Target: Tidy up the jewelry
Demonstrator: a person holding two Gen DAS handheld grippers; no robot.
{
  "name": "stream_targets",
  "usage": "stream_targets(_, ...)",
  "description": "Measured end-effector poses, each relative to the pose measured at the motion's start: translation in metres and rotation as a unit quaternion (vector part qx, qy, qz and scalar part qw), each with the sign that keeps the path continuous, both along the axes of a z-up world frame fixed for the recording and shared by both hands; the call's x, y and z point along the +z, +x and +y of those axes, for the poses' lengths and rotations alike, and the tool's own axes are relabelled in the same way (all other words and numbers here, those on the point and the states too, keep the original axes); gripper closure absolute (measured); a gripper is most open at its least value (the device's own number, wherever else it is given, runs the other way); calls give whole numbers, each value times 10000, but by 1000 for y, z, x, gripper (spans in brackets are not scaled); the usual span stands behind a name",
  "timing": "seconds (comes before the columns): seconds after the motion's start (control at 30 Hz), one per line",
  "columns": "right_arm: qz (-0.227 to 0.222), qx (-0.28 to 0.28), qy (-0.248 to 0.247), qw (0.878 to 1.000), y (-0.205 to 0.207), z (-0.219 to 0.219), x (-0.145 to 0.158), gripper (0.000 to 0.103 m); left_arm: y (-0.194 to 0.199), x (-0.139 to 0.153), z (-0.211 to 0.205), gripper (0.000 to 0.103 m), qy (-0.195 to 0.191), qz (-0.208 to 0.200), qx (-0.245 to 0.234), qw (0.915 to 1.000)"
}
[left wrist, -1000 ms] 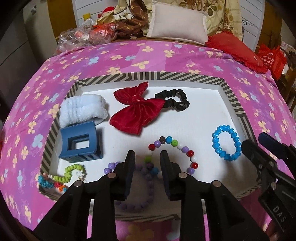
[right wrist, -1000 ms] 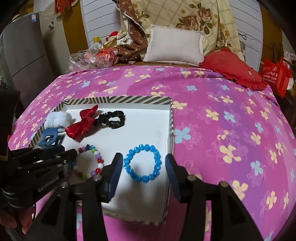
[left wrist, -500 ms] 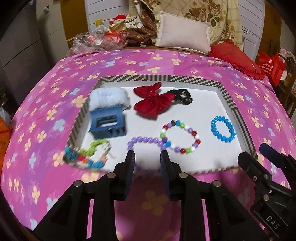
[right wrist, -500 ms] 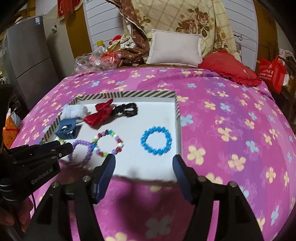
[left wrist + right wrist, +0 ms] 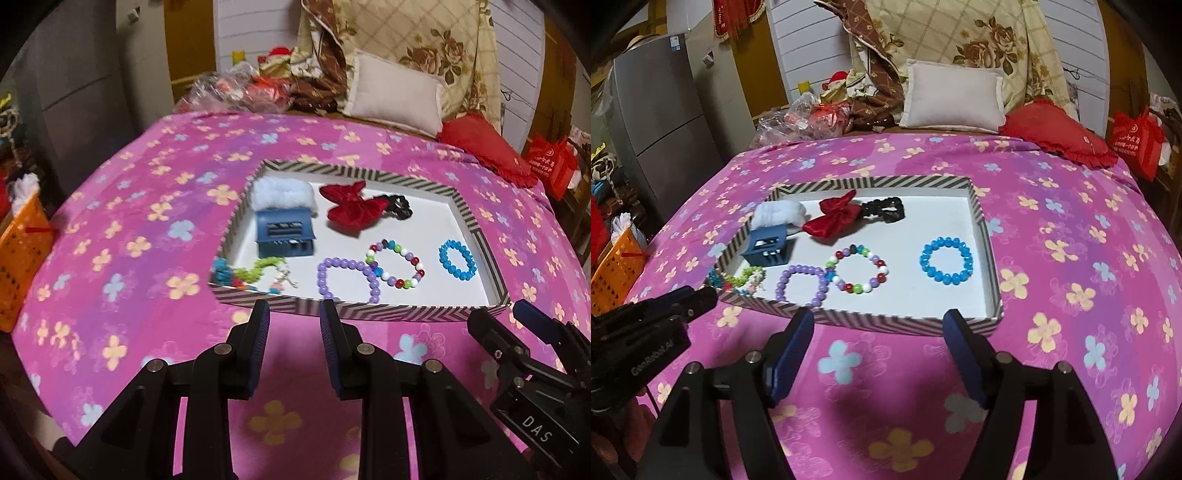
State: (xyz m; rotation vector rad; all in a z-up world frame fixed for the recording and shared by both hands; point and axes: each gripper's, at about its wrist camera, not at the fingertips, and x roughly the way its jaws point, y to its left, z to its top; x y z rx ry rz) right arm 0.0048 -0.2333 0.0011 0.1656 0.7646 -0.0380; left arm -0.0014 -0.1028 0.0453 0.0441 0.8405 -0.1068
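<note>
Both grippers pulled back off striped tray (image 5: pixel 897 325), now over bedspread (image 5: pixel 1071 258) near tray's front edge. Right gripper (image 5: pixel 877 354) jaws opening wider, nothing between. Purple bracelet (image 5: pixel 347 275) now fully visible.

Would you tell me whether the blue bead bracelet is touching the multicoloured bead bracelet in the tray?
Apart. The right wrist view shows bare white tray floor between the blue bead bracelet and the multicoloured bead bracelet.

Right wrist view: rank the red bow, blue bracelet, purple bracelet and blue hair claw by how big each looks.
1. Red bow, clearly the widest.
2. Blue bracelet, purple bracelet and blue hair claw look much alike, so I won't order them; the purple one also lies nearest the camera, which inflates it.
</note>
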Motion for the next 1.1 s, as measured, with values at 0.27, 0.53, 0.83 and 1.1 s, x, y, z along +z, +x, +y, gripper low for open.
stream_targets(0.27, -27, 79, -82, 9999, -10, 15, 9, 25, -19, 15, 7, 70, 174, -270, 38, 9995)
stream_targets(0.53, -69, 49, -116, 9999, -17, 14, 18, 25, -29, 28, 6, 70, 240, -457, 11, 9987)
stream_targets(0.83, -92, 15, -87, 9999, -19, 10, 21, 25, -38, 44, 5, 70, 199, -701, -18, 9973)
stream_targets(1.1, -173, 24, -103, 9998, -23, 11, 26, 25, -38, 48, 3, 70, 188, -721, 9, 9972)
